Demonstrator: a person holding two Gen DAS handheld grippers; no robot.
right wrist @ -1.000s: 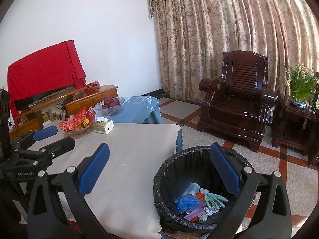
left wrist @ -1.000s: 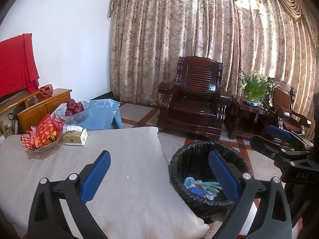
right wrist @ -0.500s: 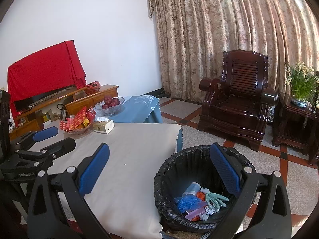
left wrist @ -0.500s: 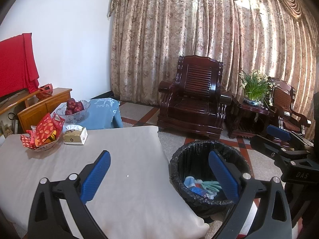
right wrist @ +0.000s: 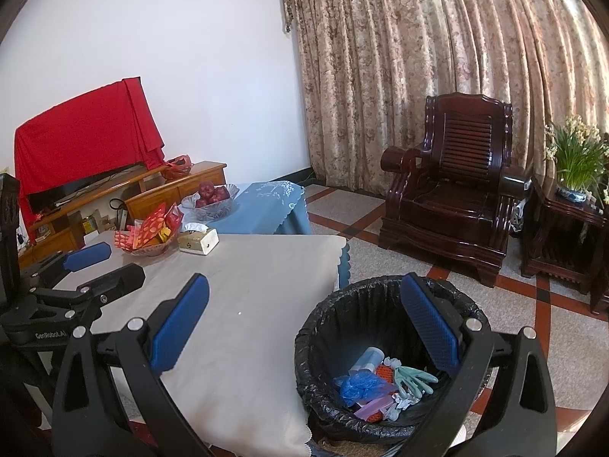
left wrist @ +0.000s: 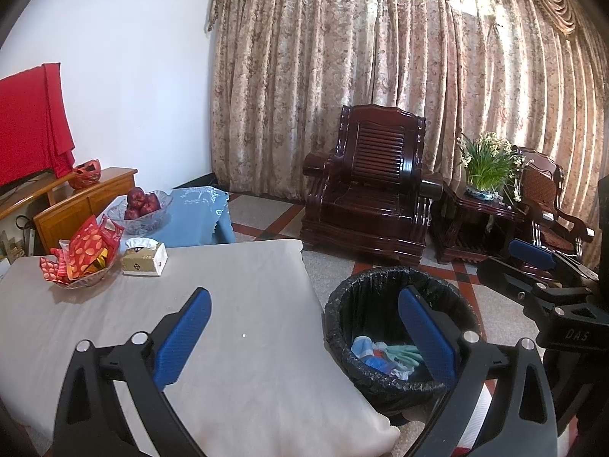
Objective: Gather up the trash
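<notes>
Blue-padded fingers (left wrist: 182, 333) on my left gripper (left wrist: 304, 339) spread wide, nothing between them; my right gripper (right wrist: 304, 327) gapes empty too. The round bin with the black plastic liner (right wrist: 342, 327) stands on the floor touching the beige-clothed table (right wrist: 259, 285). My right view looks into it: crumpled blue plastic (right wrist: 359, 382), a pale green glove (right wrist: 413, 377), a purple wrapper (right wrist: 371, 405). My left view alone shows a second wooden armchair (left wrist: 548, 205)
</notes>
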